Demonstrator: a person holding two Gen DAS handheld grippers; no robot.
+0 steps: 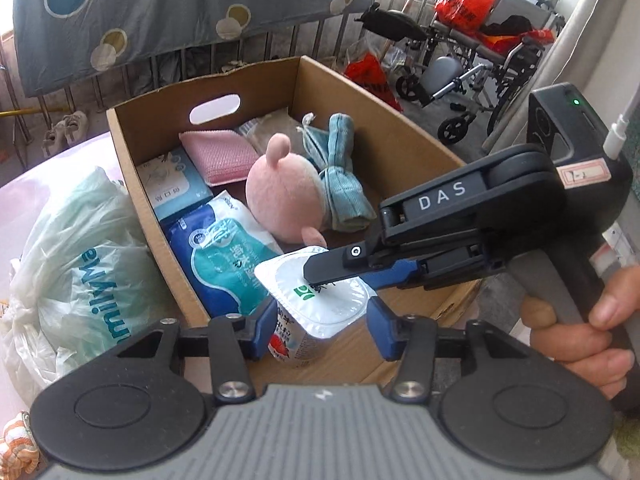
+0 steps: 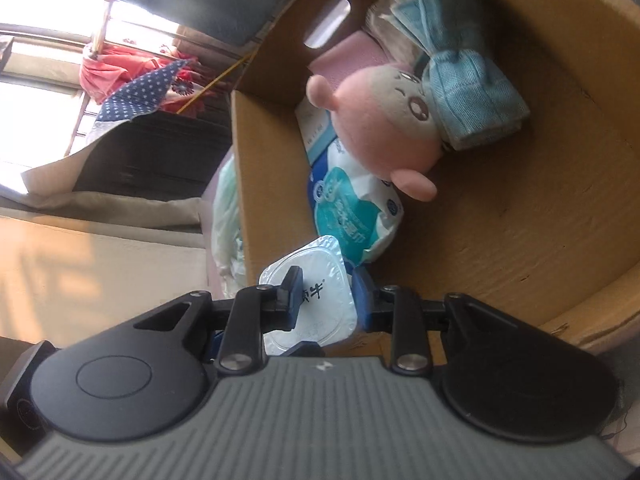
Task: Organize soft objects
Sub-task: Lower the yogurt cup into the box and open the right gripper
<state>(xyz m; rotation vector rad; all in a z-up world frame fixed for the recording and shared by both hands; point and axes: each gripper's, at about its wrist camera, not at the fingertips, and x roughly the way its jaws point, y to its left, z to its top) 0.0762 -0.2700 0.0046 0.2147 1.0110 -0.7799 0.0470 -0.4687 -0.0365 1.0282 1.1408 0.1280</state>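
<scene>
A white yogurt cup (image 1: 340, 308) with a foil lid hangs over the near edge of an open cardboard box (image 1: 256, 80). My left gripper (image 1: 322, 328) is shut on it, with its blue pads (image 1: 264, 328) on either side of the cup. My right gripper (image 1: 340, 276) reaches in from the right, rolled on its side. It is shut on the cup's rim, one finger on the lid and one below. In the right wrist view the cup (image 2: 316, 268) fills my right gripper (image 2: 328, 300). The box (image 2: 268, 160) holds a pink plush toy (image 1: 280, 196), a rolled blue towel (image 1: 340, 168) and a wet-wipe pack (image 1: 224, 256).
A pink sponge cloth (image 1: 222, 154) and a tissue pack (image 1: 172, 184) lie at the back of the box. A stuffed white plastic bag (image 1: 80, 260) leans on the box's left wall. A wheelchair (image 1: 480, 72) stands behind on the right. A hand (image 1: 592, 320) holds the right gripper's handle.
</scene>
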